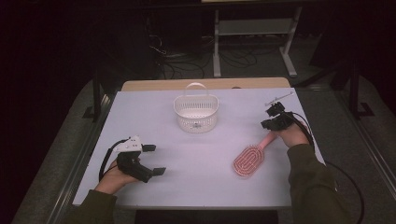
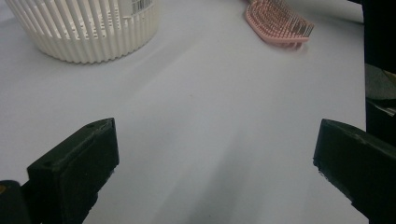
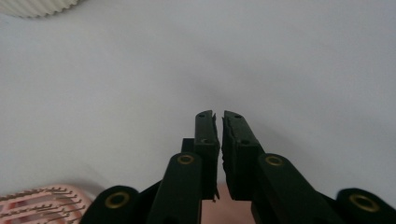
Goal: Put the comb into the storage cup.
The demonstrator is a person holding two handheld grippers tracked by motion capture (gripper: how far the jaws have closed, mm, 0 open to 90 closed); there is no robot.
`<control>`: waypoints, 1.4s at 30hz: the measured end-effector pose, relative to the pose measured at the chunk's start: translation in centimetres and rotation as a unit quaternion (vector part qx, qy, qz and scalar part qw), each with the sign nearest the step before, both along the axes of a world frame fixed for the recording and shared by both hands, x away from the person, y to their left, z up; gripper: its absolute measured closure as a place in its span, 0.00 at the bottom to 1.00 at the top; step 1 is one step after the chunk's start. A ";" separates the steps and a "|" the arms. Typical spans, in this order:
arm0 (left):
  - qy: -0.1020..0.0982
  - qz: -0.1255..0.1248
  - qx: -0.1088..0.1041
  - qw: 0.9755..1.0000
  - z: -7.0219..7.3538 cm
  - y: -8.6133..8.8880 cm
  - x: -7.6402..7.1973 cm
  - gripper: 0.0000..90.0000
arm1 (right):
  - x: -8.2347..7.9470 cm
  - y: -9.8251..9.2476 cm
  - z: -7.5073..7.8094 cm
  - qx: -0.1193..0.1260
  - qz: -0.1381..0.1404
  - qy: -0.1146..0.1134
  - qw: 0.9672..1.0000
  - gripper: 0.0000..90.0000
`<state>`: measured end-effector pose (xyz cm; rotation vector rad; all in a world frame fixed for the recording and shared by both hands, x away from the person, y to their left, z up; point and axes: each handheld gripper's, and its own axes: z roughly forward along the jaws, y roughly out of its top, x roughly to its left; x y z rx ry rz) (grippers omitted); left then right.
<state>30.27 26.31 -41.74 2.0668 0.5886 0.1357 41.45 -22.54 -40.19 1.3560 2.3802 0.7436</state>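
Two black jaws of the right gripper stand nearly pressed together, and a sliver of pink shows low between them, so they appear to pinch the handle of the pink hairbrush. In the high view the right gripper sits at the handle end, near the table's right edge. The brush's long axis runs diagonally, from the handle under that gripper down to the bristled head, which lies toward the person and the table's middle. The white basket stands well apart, left of the gripper and near the far edge, with bare table between. The left gripper, jaws spread wide and holding nothing, rests near the front left, farther from the brush. A lift and a leftward carry to the basket looks unobstructed.
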 end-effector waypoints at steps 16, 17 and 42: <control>0.001 -0.002 0.001 1.000 -0.1 0.0 0.0 0.00 | 1.2 -1.4 -1.4 -0.013 -0.022 0.021 0.999 0.99; 0.001 -0.002 0.002 1.000 -0.1 -0.1 0.0 0.00 | 1.2 -1.5 -1.4 -0.013 -0.024 0.021 0.999 0.99; 0.003 -0.009 0.008 1.000 -0.3 -0.3 0.0 0.00 | -0.4 -3.7 -1.7 -0.020 -0.032 0.021 0.999 0.99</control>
